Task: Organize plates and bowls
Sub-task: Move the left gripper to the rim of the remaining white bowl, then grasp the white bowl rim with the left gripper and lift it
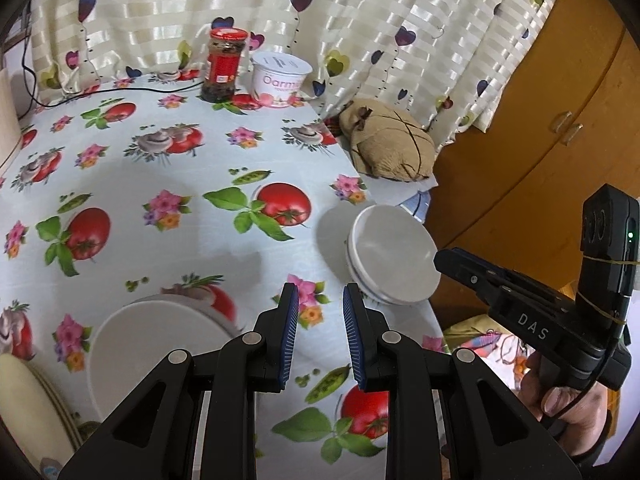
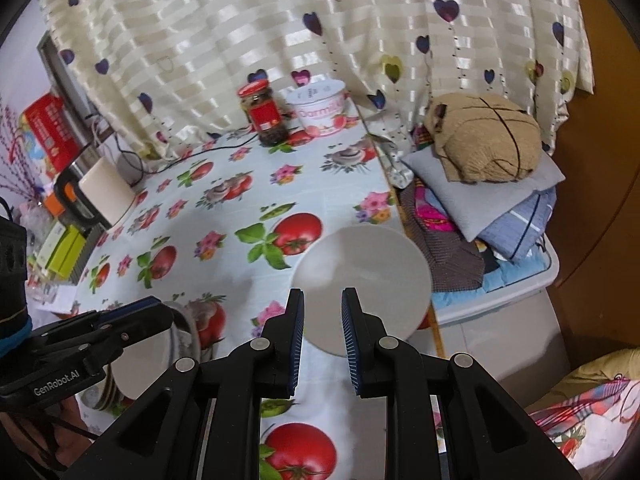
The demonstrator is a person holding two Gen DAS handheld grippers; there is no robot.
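**Left wrist view.** Lowest in frame, the left tongs (image 1: pixel 320 292) have their blue pads apart, gripping nothing; only tablecloth (image 1: pixel 160 168) shows between them. At lower left a plain white plate (image 1: pixel 160 344) lies flat, with a cream plate (image 1: pixel 24 400) overlapped beside it at the frame edge. At centre right a second white plate (image 1: pixel 394 256), round and double-rimmed, sits at the table's right edge. The tip of the other tongs, held in a hand (image 1: pixel 568 400), is just beside its right rim; contact cannot be told.

**Right wrist view.** The right tongs (image 2: pixel 323 296) show a narrow gap between the pads, clamped on nothing. The same plate fills the space beyond that gap and reaches past the table edge.

**Room.** The middle of the table is bare cloth. A jar (image 1: pixel 224 64) and a tub (image 1: pixel 280 80) stand at the top centre against the curtain (image 1: pixel 360 20). A tan bundle (image 1: pixel 388 144) lies off the right edge.
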